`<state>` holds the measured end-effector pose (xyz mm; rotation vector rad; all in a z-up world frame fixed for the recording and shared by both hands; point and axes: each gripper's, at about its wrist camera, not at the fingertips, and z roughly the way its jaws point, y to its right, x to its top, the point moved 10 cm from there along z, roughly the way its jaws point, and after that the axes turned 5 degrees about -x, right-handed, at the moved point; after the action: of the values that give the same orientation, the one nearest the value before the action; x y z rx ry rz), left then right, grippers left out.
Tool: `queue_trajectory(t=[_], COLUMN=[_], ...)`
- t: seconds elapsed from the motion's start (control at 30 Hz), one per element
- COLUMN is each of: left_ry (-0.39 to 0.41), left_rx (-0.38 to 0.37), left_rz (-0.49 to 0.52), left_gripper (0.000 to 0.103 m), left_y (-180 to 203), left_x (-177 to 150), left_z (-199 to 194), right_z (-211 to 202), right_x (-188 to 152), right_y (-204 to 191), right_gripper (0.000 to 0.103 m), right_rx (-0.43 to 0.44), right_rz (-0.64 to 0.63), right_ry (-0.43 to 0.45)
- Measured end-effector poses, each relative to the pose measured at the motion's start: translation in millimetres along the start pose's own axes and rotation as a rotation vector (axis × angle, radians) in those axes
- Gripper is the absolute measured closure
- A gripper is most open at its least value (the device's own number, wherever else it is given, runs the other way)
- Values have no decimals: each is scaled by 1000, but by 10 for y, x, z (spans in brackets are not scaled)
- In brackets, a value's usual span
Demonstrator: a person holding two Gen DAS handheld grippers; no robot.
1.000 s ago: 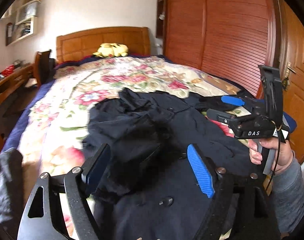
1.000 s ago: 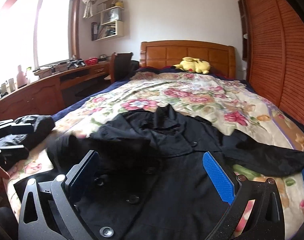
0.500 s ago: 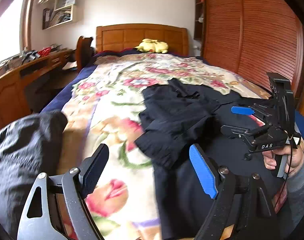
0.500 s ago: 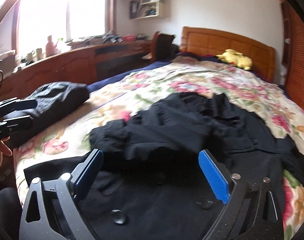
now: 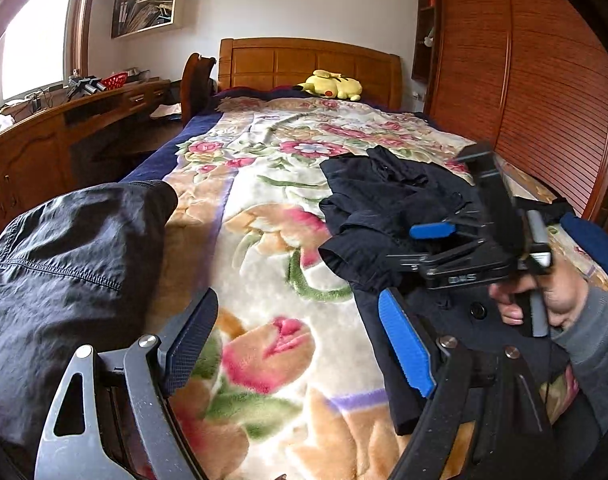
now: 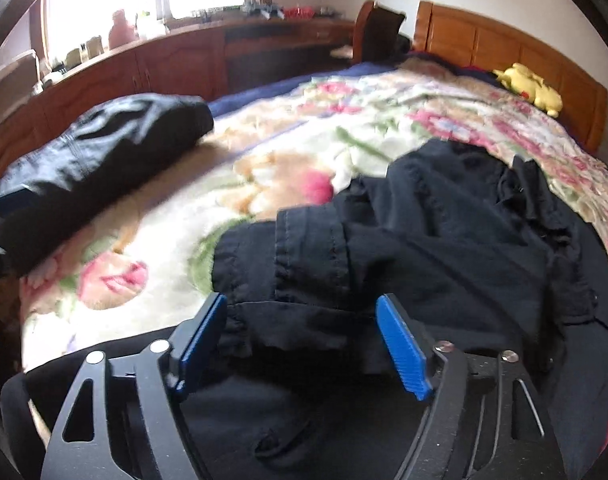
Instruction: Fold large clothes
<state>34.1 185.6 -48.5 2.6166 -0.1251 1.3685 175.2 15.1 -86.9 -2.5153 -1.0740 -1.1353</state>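
Observation:
A black coat (image 5: 384, 200) lies crumpled on the right half of the floral bedspread (image 5: 264, 200). My left gripper (image 5: 296, 308) is open over bare bedspread, its blue pad just beside the coat's left edge, with nothing between its fingers. A hand in a grey sleeve holds my right gripper (image 5: 420, 244) over the coat. In the right wrist view the coat (image 6: 464, 240) has its folded sleeve cuff (image 6: 304, 248) lying between the jaws of my right gripper (image 6: 302, 312), which are closing. I cannot see the pads pressing the cloth.
A second dark garment (image 5: 64, 260) lies bundled on the bed's near left edge. A yellow plush toy (image 5: 332, 84) sits by the headboard. A wooden desk (image 5: 64, 128) and chair (image 5: 196, 80) run along the left, and a slatted wardrobe (image 5: 524, 80) stands on the right.
Both grippers swung left and dropped lower. The left one went from over the coat to over bare bedspread. The right one came down onto the sleeve cuff and its jaws narrowed.

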Motion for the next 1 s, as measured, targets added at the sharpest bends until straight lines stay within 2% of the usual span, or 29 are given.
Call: queue_trajectory(t=[0.03, 0.07, 0.1, 0.2, 0.37, 0.5, 0.6, 0.83, 1.0], left_ry=[2, 4, 4, -1, 13, 30, 42, 57, 52], left_rx=[1, 1, -4, -10, -29, -54, -82, -134, -175], left_rz=[4, 9, 10, 12, 31, 54, 69, 85, 107], left_gripper=[20, 20, 20, 20, 20, 20, 20, 20, 20], left_y=[6, 20, 40, 90, 291, 527, 750, 1221, 1531], left_x=[0, 1, 0, 1, 78, 167, 230, 344, 375], left_z=[-5, -11, -10, 3, 11, 55, 139, 404, 607], right_z=[48, 89, 123, 97, -424, -968, -1289, -1658, -1729], right_x=[-5, -7, -18, 13, -21, -201, -422, -1021, -1325], right_y=[27, 27, 46, 111, 464, 879, 1165, 1648, 1745], right_gripper=[37, 49, 68, 87, 91, 91, 91, 91, 91], right_rx=[-3, -3, -1, -8, -27, -61, -80, -192, -195], right_rz=[1, 0, -5, -1, 97, 206, 280, 363, 438], right_ry=[-15, -27, -37, -10, 123, 235, 287, 295, 280])
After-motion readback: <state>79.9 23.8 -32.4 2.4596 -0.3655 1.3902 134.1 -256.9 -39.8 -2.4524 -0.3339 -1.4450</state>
